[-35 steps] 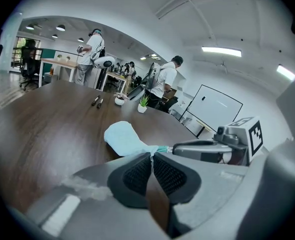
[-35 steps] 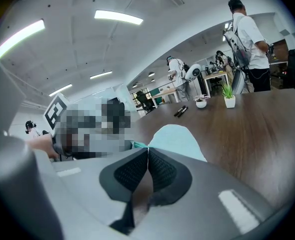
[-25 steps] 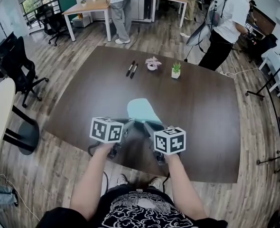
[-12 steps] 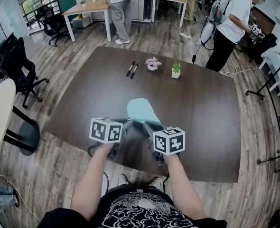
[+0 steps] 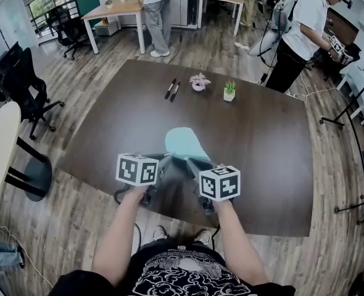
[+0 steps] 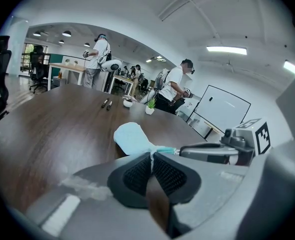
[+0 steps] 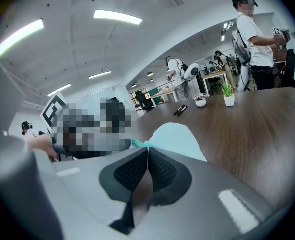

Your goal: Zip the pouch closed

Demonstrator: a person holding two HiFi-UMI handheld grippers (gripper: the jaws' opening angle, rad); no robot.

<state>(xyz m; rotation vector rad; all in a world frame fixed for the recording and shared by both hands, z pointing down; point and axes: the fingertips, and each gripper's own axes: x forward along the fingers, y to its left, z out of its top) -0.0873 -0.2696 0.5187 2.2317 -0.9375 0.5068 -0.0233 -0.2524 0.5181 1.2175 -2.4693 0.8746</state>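
In the head view, the pale teal pouch (image 5: 183,142) lies at the centre of the frame on the dark table (image 5: 262,140). Its near end runs down to where the left gripper (image 5: 168,160) and right gripper (image 5: 193,164) meet. Two markers (image 5: 171,89) and two small plant pots (image 5: 198,82) stand toward the upper centre.

In the left gripper view, the left gripper (image 6: 151,154) at lower centre is clamped on the pouch's (image 6: 131,136) near edge. The right gripper (image 6: 207,151) comes in from the right to that same end.

In the right gripper view, the right gripper (image 7: 147,150) is closed on the pouch's (image 7: 180,138) thin edge, and the body of the pouch spreads toward the upper right.
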